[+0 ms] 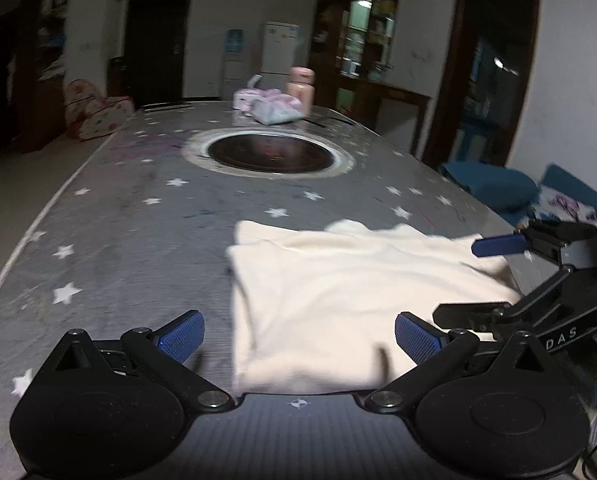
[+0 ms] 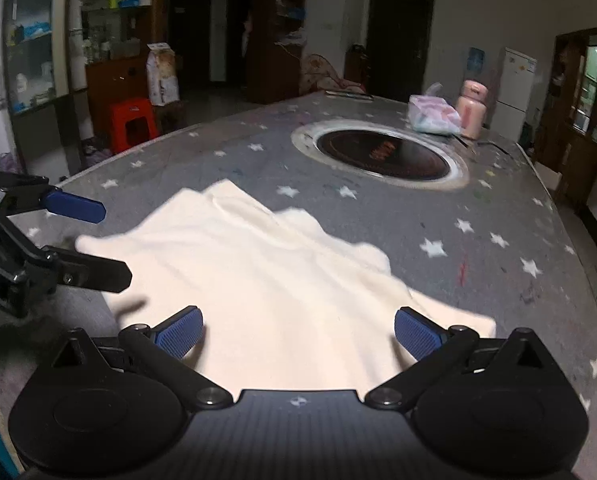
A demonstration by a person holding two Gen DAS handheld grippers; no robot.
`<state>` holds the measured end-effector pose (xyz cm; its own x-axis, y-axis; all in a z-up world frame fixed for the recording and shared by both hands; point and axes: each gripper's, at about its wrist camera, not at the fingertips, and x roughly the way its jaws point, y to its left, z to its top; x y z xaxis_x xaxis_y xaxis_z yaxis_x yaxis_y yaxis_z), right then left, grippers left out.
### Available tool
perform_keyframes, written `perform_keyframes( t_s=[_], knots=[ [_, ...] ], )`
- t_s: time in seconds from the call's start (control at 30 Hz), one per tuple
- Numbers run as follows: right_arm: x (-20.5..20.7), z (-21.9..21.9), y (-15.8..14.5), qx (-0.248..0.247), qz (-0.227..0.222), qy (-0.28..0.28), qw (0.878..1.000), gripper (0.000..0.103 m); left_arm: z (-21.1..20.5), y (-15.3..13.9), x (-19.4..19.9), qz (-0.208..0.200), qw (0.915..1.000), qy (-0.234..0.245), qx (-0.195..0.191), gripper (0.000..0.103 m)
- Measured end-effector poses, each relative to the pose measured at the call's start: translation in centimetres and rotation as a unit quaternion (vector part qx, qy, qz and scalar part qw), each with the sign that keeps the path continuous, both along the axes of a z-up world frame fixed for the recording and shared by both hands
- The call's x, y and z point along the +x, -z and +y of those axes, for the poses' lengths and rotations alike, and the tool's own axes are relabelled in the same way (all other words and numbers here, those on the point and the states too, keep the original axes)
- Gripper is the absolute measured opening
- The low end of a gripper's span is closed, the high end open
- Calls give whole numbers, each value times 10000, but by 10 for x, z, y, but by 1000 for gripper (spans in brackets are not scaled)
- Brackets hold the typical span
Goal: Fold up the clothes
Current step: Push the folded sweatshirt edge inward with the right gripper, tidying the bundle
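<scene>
A cream garment lies folded flat on the grey star-patterned table. My left gripper is open, its blue pads wide apart over the garment's near left edge, with nothing pinched. My right gripper is open too, its pads spread over the near edge of the cloth. Each gripper shows in the other's view with parted fingers at the cloth's side: the right gripper and the left gripper.
A round dark cooktop is set into the table's middle. Behind it stand a pink bottle and a plastic bag. A red stool and blue cushions flank the table.
</scene>
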<state>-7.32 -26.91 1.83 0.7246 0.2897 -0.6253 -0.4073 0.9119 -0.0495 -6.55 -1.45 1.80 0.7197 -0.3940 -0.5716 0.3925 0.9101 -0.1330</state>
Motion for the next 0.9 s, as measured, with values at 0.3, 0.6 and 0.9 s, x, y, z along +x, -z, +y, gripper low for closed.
perform_keyframes(
  t_s=[0.3, 0.6, 0.9],
  knots=[
    [28, 6, 11, 342, 566, -145, 9977, 103, 10, -5, -4, -41, 9997, -211, 70, 103],
    [59, 2, 7, 671, 841, -289, 9938, 103, 12, -5, -5, 3, 9997, -241, -63, 103],
    [64, 1, -3, 980, 876, -291, 9909, 103, 17, -4, -6, 61, 9994, -333, -122, 103]
  ],
)
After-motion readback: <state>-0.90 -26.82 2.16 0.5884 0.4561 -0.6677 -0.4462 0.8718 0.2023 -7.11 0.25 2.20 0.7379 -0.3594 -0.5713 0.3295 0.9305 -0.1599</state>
